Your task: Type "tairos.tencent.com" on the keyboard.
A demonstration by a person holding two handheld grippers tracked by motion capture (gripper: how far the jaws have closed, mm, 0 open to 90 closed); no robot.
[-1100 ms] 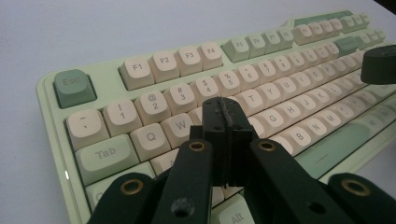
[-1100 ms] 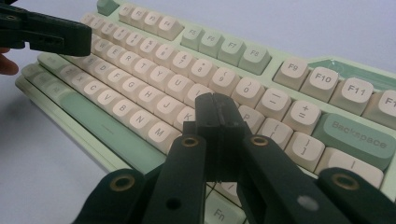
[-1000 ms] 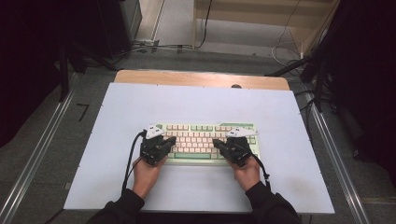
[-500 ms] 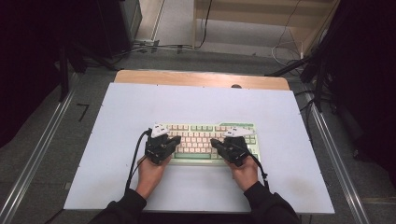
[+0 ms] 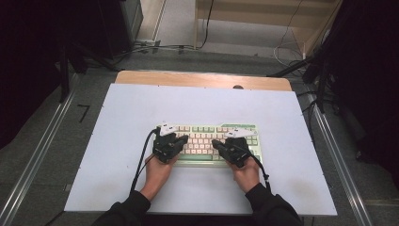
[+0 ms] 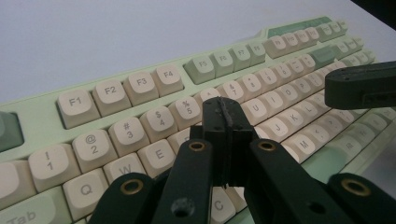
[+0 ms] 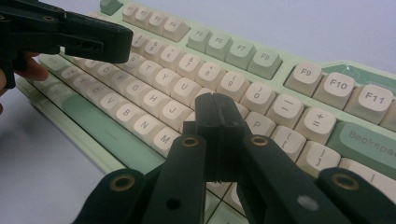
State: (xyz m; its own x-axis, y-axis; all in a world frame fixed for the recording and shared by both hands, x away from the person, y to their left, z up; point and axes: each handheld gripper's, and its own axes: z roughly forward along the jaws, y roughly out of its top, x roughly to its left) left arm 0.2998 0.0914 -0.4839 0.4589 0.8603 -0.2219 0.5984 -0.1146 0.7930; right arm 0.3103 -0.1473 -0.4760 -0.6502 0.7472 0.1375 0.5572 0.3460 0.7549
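— Two black two-jaw grippers sit over the pale green keyboard with cream keycaps (image 5: 207,141) in our high view. We hold the left gripper (image 5: 184,138) above its left half and the right gripper (image 5: 216,143) above its right half. The keyboard lies on the white table sheet (image 5: 117,141), near the middle and toward our near edge.

— And in the left gripper view?

— Our jaws are pressed together with nothing between them, tips (image 6: 223,112) hovering over the letter rows just near of the number row. The other gripper's black tip (image 6: 362,85) hangs at the right, close by.

— The right gripper view?

— Same story: jaws (image 7: 215,107) pressed flat together, empty, above the keys near J and P. The left gripper's tip (image 7: 88,43) reaches in from the far left.

— What worries us?

— We judge the blunt closed tip could straddle two keycaps and press both. The tips could also knock together.
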